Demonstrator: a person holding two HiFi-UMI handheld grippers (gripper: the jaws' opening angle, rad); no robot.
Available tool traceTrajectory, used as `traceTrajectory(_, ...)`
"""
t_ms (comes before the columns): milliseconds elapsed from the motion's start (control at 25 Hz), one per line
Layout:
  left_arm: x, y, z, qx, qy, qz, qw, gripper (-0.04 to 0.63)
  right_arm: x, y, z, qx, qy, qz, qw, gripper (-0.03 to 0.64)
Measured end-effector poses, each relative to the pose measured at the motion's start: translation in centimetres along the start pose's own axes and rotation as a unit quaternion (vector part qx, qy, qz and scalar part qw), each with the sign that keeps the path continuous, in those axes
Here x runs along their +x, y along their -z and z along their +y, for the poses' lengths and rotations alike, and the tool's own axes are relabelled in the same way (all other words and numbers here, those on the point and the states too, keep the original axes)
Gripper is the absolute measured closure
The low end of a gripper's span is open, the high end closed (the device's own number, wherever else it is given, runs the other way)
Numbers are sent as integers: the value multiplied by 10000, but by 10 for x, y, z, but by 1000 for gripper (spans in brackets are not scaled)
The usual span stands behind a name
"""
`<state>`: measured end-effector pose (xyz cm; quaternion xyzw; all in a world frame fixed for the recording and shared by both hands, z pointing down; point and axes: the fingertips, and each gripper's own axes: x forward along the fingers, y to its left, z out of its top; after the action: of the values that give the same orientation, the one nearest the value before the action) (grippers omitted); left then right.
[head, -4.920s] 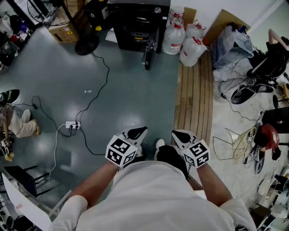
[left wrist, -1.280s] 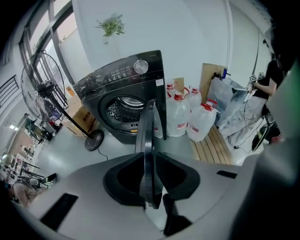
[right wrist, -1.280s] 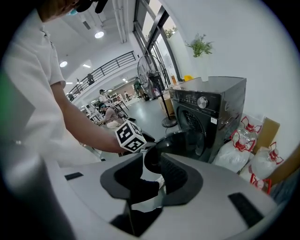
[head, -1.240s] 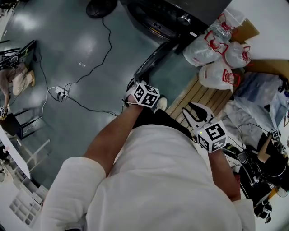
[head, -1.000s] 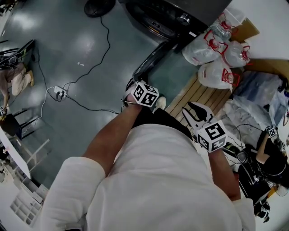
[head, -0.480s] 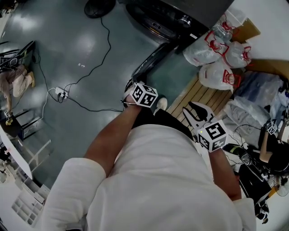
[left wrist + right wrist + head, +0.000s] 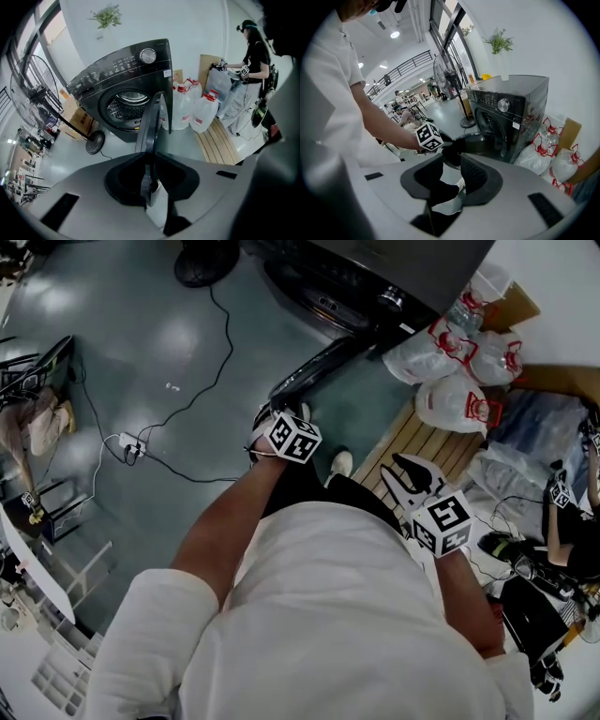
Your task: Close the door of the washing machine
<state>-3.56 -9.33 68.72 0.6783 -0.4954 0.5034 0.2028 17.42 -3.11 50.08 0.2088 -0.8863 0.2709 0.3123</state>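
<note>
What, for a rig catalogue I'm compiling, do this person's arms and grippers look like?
Both the left gripper and the right gripper have white-and-black bodies, dark pads on the jaws and a cube of black-and-white square markers. No cables show. The person wears a white short-sleeved shirt; the forearms are uncovered.

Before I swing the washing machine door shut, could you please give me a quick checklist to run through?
1. The left gripper has its fingers on the door edge: ok, the edge sits between them.
2. Nothing sticks out of the drum opening: ok.
3. The right gripper is clear of the door: ok, open, empty, held aside.
4. The water jugs stand out of the door's swing: ok, on its far side.
5. The latch lines up: cannot tell.
</note>
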Motion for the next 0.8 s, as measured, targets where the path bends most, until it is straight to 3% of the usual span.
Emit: traceTrajectory(800,35,-18,84,1082,302,-96,9936,518,45,-70,-3,141,523,-104,9985,492)
